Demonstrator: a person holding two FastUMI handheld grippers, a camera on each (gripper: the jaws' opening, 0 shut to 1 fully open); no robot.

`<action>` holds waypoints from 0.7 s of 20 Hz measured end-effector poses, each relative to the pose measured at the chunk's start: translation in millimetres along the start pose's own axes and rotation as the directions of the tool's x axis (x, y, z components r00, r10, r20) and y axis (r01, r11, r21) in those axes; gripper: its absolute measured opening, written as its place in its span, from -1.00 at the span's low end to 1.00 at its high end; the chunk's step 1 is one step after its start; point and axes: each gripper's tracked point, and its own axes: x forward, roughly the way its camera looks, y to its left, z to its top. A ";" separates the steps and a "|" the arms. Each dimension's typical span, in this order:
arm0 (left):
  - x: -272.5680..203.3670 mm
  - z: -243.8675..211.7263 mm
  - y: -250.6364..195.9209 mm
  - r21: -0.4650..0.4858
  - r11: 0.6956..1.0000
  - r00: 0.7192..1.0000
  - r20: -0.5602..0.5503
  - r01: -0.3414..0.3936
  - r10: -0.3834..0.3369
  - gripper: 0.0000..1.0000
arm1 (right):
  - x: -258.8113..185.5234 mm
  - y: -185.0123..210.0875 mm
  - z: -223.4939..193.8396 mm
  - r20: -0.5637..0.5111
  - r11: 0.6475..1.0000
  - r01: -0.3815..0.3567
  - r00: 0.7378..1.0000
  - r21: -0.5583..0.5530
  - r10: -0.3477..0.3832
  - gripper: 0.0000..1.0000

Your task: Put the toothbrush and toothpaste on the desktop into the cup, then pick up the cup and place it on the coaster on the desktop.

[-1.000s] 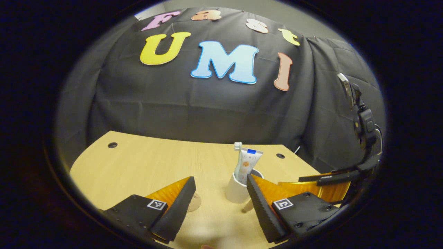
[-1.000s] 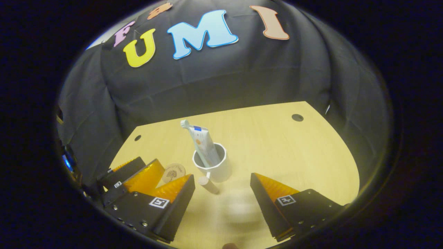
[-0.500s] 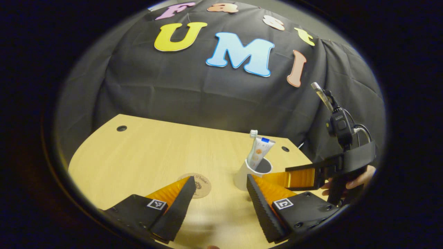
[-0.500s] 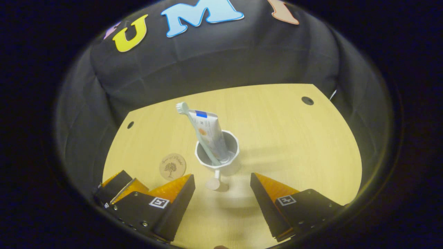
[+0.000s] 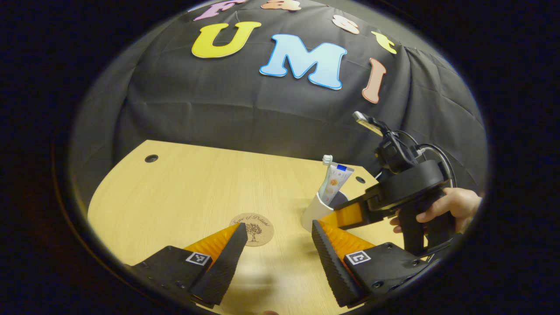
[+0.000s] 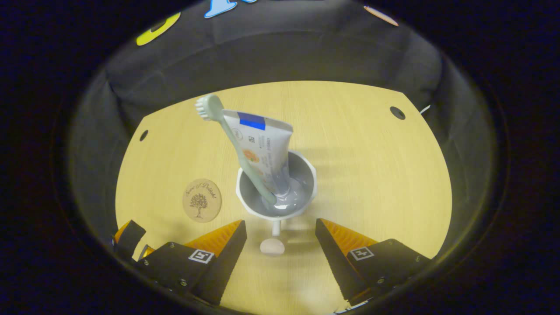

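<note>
R gripper (image 6: pixel 280 234) fingers apart, straddling stub handle of white ceramic-looking cup (image 6: pixel 275 192) at 12 o'clock. Green toothbrush (image 6: pixel 232 140) + white toothpaste tube (image 6: pixel 264 148) lean inside; top-heavy, likely slick: grip handle/wall. Round cork coaster (image 6: pixel 201 200) at 10. L gripper (image 5: pixel 275 245) fingers apart, empty.

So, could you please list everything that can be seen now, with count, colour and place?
cup: one, white, on the desk centre, handle toward the right tool
toothbrush: one, pale green, standing in the cup
toothpaste: one, white tube, in the cup
coaster: one, brown, round, left of the cup, apart from it
desk: one, light wood
hand: one, holding the right tool
left tool: open, above the desk
right tool: open, over the cup's handle
</note>
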 end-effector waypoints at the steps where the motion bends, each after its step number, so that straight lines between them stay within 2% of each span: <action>1: -0.1 -2.1 0.3 -0.003 1.000 1.000 -0.007 0.009 -0.009 0.92 | 3.4 -1.8 2.1 -0.011 1.000 0.020 1.000 -0.011 -0.020 0.92; 6: -1.3 -6.4 5.3 -0.022 1.000 1.000 -0.018 0.013 -0.013 0.92 | 23.9 -0.9 1.2 -0.086 0.999 0.034 0.996 -0.016 -0.035 0.89; 7: -1.8 -7.7 5.5 -0.029 1.000 1.000 -0.021 0.012 -0.013 0.86 | 27.4 -0.4 1.2 -0.095 0.999 0.032 0.995 -0.019 -0.033 0.87; 8: -2.2 -8.5 5.2 -0.035 0.999 1.000 -0.025 0.014 -0.015 0.92 | 30.7 -3.1 -0.4 -0.107 0.999 0.041 0.993 -0.021 -0.043 0.85; 10: -1.7 -9.9 6.4 -0.042 0.999 0.999 -0.028 0.015 -0.016 0.92 | 34.3 -4.4 -2.1 -0.130 0.999 0.038 0.991 -0.015 -0.040 0.66; 14: 0.4 -12.4 13.1 -0.057 0.998 1.000 -0.032 -0.001 -0.001 0.92 | 40.3 -3.0 -2.2 -0.152 1.000 0.018 0.988 0.000 -0.018 0.51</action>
